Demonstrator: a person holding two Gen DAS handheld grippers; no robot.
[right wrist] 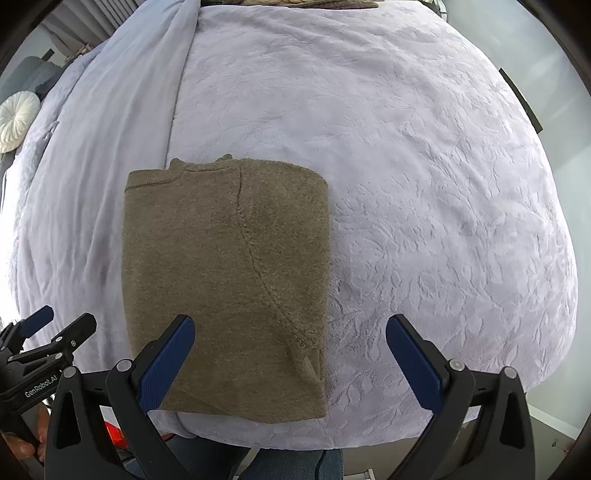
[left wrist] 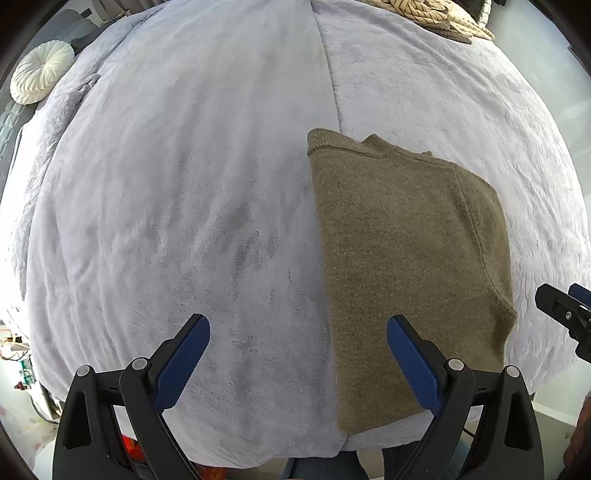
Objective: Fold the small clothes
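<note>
An olive-brown knitted garment (left wrist: 406, 266) lies folded into a narrow rectangle on the lavender bed cover (left wrist: 184, 184), near the bed's front edge. It also shows in the right wrist view (right wrist: 221, 280), with a curved seam running down it. My left gripper (left wrist: 298, 343) is open and empty above the bed, its right finger over the garment's left part. My right gripper (right wrist: 290, 343) is open and empty, its left finger over the garment's lower left. Each gripper shows at the edge of the other's view, the right one (left wrist: 565, 314) and the left one (right wrist: 48, 332).
A round white cushion (left wrist: 40, 72) lies at the far left of the bed. A pile of beige patterned clothes (left wrist: 432, 14) sits at the bed's far end. The bed's front edge (right wrist: 295, 432) runs just below the garment, with my legs under it.
</note>
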